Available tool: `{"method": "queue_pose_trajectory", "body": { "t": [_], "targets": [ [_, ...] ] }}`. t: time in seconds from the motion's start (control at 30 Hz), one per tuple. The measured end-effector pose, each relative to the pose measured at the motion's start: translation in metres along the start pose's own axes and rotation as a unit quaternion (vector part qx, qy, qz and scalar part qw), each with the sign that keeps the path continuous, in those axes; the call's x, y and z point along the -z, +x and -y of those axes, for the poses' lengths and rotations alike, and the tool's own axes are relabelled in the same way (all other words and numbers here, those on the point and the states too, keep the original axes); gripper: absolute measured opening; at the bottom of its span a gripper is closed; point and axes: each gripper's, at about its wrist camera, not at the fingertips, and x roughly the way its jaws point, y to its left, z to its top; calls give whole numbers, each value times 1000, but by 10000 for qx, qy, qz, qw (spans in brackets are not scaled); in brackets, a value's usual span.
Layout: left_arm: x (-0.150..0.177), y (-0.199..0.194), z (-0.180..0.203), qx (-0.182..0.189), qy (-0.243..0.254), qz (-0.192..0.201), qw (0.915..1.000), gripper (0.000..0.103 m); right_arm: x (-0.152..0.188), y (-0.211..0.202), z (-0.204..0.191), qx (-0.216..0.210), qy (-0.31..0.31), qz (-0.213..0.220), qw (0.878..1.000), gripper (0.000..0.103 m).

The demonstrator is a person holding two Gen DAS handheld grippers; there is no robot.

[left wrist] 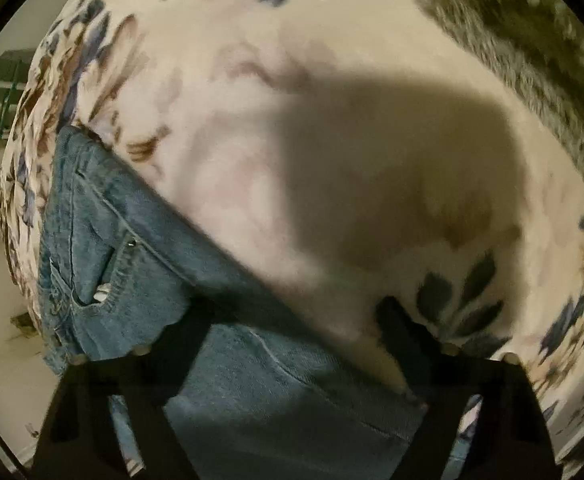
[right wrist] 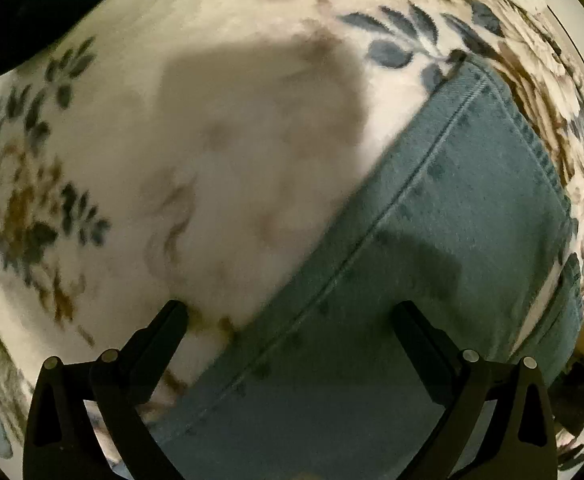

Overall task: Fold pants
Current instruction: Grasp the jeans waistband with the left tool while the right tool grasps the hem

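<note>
Two black two-finger grippers, the left gripper (left wrist: 292,320) and the right gripper (right wrist: 292,320), are hovering with jaws spread wide, gripping nothing. The blue denim pants (left wrist: 139,256) are lying on the cream floral blanket (left wrist: 251,80) under both.

Blue denim pants (left wrist: 139,248) with lighter stitching; cream bedspread (left wrist: 219,80) printed with blue-and-brown leaves; black grippers.

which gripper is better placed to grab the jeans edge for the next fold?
Probably the left gripper: it is open, straddling the blue denim jeans' edge near the pocket. The right gripper is also open over denim, near the hem, so the difference is slight.
</note>
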Motion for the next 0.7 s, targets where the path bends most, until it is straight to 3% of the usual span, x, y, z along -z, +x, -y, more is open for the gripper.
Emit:
{"method": "queue_pose_trajectory", "body": {
  "t": [0.03, 0.07, 0.1, 0.13, 0.2, 0.27, 0.4, 0.53, 0.63, 0.7],
  "targets": [
    [4, -7, -2, -1, 2, 128, 9999, 53, 0, 2, -1, 3, 20, 36, 10000, 99],
    [7, -12, -6, -60, 11, 212, 9998, 41, 1, 2, 1, 8, 30, 79, 10000, 92],
    [10, -17, -10, -116, -18, 291, 9995, 23, 3, 1, 4, 16, 31, 102, 9999, 81],
    [15, -22, -19, -73, -66, 380, 9992, 14, 6, -1, 7, 23, 40, 159, 9999, 72],
    [24, -30, -32, 224, -106, 489, 9985, 8, 9, -4, 14, -33, 54, 260, 9996, 29],
    [37, -43, -43, 500, -79, 678, 9964, 3, 16, -6, 19, -183, 54, 232, 9995, 11],
    [68, -92, -61, 771, -58, 1163, 9902, 3, 34, -33, 28, -653, -145, 431, 9968, 5],
    [116, -149, -103, 1239, -253, 1540, 9799, 3, 59, -72, 50, -1149, -391, 612, 9907, 5],
    [149, -167, -133, 1470, -292, 1819, 9718, 3, 81, -106, 74, -1440, -642, 756, 9846, 5],
    [150, -158, -163, 1614, -323, 1954, 9668, 3, 96, -126, 98, -1621, -791, 858, 9799, 5]
  ]
}}
